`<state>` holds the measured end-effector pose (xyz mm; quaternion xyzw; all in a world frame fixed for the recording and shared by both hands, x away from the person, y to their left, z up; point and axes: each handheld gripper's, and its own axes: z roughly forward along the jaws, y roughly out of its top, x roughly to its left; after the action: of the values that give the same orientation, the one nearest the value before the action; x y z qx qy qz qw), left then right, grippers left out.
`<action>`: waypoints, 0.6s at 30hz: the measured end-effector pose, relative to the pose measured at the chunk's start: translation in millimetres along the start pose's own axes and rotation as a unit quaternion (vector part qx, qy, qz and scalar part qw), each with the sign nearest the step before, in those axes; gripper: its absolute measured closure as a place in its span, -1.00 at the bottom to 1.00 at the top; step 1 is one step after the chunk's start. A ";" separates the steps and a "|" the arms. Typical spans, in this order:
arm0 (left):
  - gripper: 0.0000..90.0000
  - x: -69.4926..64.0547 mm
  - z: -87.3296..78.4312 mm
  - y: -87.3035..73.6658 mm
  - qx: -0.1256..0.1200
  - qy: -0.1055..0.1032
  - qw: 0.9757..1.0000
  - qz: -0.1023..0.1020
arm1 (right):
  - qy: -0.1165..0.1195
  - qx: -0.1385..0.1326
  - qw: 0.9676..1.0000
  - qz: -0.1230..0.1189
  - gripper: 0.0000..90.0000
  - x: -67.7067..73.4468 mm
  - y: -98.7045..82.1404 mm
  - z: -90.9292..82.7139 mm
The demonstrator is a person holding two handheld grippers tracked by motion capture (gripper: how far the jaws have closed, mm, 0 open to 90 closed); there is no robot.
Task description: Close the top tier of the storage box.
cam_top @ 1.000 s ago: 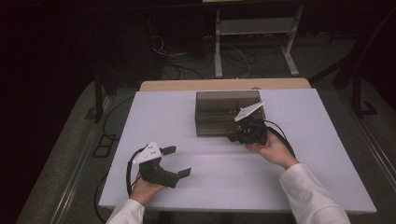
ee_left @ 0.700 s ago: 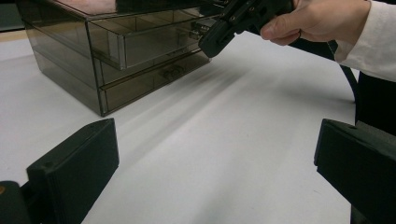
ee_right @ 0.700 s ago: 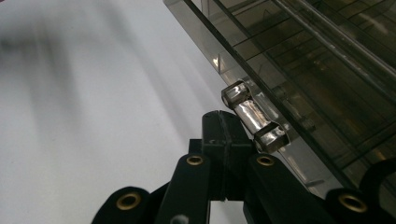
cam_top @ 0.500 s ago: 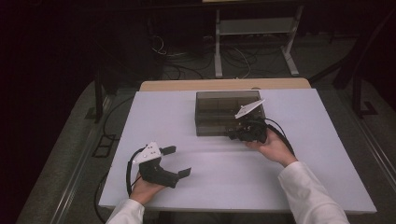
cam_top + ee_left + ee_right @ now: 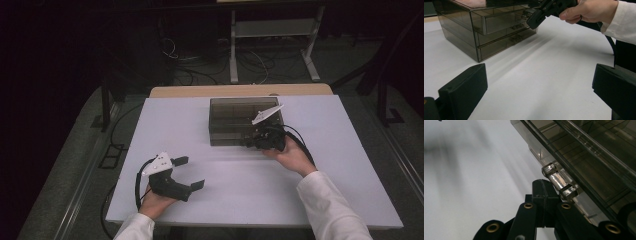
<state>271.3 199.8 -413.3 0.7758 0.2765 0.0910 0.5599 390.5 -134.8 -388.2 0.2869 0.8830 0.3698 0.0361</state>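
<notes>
My right tongs (image 5: 541, 182), pressed together, are nudging the drawer handle (image 5: 559, 182) of the box (image 5: 235, 122) mid-surface (image 5: 325, 180); left tongs (image 5: 192, 172) are resting apart. Next: hooking behind the handle.

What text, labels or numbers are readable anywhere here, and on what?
None readable.
Smoked drawer box: no label or print; the marks on its drawer fronts in the left gripper view are clear handles.
Left tool and right tool: black, plain, no brand visible.
White table: blank.
</notes>
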 end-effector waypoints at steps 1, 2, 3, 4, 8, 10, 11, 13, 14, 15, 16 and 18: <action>-1.00 0.0 0.0 0.0 0.000 0.000 1.000 0.000 | 0.000 0.000 1.000 -0.001 0.97 -0.4 0.2 0.2; -1.00 0.1 0.0 0.0 0.000 0.000 1.000 0.000 | -0.001 0.001 1.000 0.000 0.97 -1.0 0.7 0.3; -1.00 0.1 0.0 0.0 0.000 0.000 1.000 -0.001 | -0.001 0.001 1.000 0.001 0.97 -1.2 1.1 0.4; -1.00 0.1 0.0 0.0 0.000 0.000 1.000 -0.001 | -0.003 0.001 1.000 0.001 0.97 -1.8 1.4 0.5; -1.00 0.1 0.0 0.0 0.000 0.000 1.000 -0.001 | -0.001 -0.002 1.000 0.005 0.97 -4.8 1.9 0.9; -1.00 0.2 0.0 -0.1 0.000 0.000 1.000 -0.001 | -0.005 -0.002 1.000 0.004 0.97 -5.7 2.1 1.3; -1.00 0.1 0.0 0.0 0.000 0.000 1.000 -0.001 | -0.005 -0.002 1.000 0.005 0.97 -6.1 2.1 1.4; -1.00 0.1 0.0 0.0 0.000 0.000 1.000 0.000 | -0.006 -0.004 1.000 0.008 0.97 -6.9 2.1 1.7; -1.00 0.1 -0.1 0.0 0.000 0.000 1.000 0.000 | -0.006 -0.005 1.000 0.009 0.97 -7.3 2.0 1.9; -1.00 0.1 -0.2 0.0 0.000 0.000 1.000 0.000 | -0.006 -0.007 1.000 0.009 0.97 -7.9 2.0 2.1; -1.00 0.1 -0.2 0.0 -0.001 0.000 1.000 -0.001 | -0.006 -0.008 1.000 0.010 0.97 -8.2 2.1 2.2; -1.00 0.2 -0.2 0.0 -0.001 0.000 1.000 -0.001 | -0.008 -0.009 1.000 0.011 0.97 -8.7 2.2 2.5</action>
<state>271.3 200.0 -413.3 0.7750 0.2769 0.0911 0.5607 399.5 -136.6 -389.8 0.2996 0.8761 0.3755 0.0416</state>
